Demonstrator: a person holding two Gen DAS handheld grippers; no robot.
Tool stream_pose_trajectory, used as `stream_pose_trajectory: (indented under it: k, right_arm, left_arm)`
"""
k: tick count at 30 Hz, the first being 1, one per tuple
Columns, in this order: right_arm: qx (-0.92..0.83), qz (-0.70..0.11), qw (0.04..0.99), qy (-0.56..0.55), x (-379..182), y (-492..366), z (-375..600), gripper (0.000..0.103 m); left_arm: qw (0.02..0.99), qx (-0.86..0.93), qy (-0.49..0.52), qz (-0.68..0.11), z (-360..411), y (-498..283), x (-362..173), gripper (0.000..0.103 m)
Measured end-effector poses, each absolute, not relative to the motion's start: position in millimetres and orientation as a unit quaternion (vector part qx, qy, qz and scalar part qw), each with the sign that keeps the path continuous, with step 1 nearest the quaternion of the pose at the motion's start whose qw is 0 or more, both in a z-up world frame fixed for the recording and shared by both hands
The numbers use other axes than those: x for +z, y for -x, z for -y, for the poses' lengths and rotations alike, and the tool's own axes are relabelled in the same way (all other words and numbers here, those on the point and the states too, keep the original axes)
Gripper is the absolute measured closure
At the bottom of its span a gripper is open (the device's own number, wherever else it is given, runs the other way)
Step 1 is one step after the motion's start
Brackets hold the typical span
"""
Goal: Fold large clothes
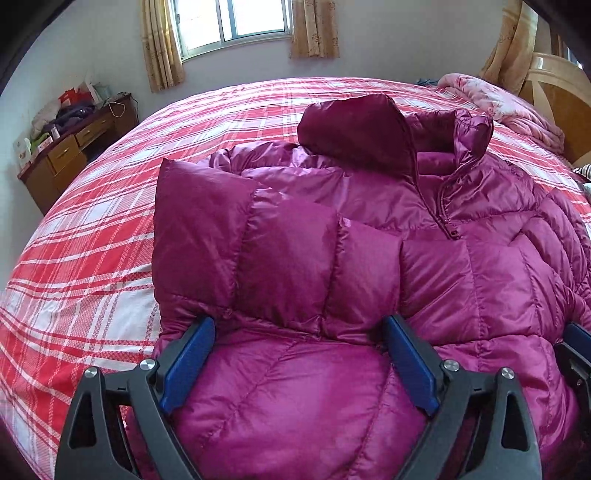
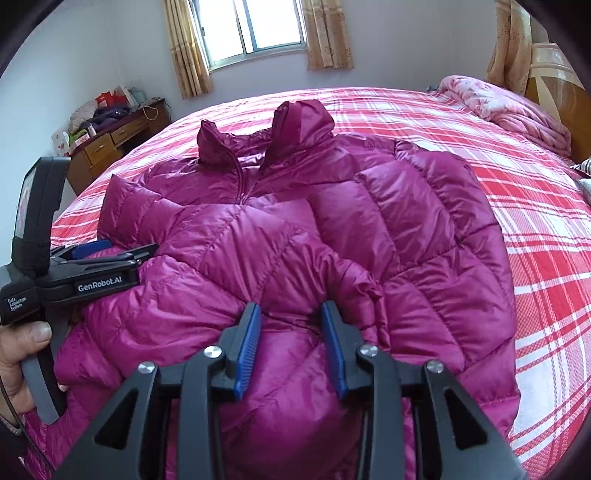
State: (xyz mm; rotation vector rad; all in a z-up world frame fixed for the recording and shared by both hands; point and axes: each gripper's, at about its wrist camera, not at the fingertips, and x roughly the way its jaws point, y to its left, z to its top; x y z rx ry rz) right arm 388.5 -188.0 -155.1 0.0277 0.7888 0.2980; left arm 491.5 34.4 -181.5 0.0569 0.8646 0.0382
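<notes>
We see a big purple jacket (image 1: 369,229) lying flat on a bed (image 1: 92,229) with a red and white checked cover. Its hood (image 1: 354,125) points to the far side, toward the window (image 1: 236,22). The zip (image 1: 443,206) runs down the middle of the chest.

Our left gripper (image 1: 299,325) sits at the near edge of the jacket. Its two blue fingers (image 1: 188,354) stand wide apart, with puffy jacket cloth bulging up between them. One sleeve (image 1: 280,258) is folded across the chest, just past the finger tips. The cloth touches both fingers, but the fingers are not squeezing it.

Our right gripper (image 2: 291,310) is also at the near edge, a bit to the right. Its blue fingers (image 2: 249,347) are part way apart, and a bump of the jacket (image 2: 332,236) sits in the gap. We cannot tell if they pinch it.

In the right view, the left gripper (image 2: 92,251) lies over the jacket's near left side, held by a hand (image 2: 18,365).

Far left is a wooden desk (image 1: 74,147) with stuff on it. A pink blanket (image 1: 509,107) is bunched up far right.
</notes>
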Motion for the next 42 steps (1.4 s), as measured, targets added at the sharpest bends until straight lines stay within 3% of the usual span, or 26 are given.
stream_pose_trajectory:
  k: [11,18,25,34,42]
  right_arm:
    - [0.143,-0.382,0.913,-0.01,-155,-388,187,0.066]
    - [0.136,-0.367,0.919,-0.048,-126,-403,202,0.063]
    - [0.122,-0.392,0.912,-0.019,-152,-412,197,0.059]
    - [0.109,-0.382,0.918,0.013,-155,-407,189,0.055]
    - [0.116,-0.376,0.919,0.003,-154,-403,192,0.049]
  left_arm:
    - [0.908,0.02,-0.025,-0.418,-37,-491,-183,0.009]
    - [0.909,0.017,-0.019,-0.417,-39,-491,-183,0.008]
    - [0.912,0.016,-0.008,-0.41,-44,-486,-180,0.008]
    - [0.937,-0.044,0.126,-0.323,-103,-467,-123,0.008]
    - [0.894,-0.113,0.232,-0.365,-125,-534,-129,0.008]
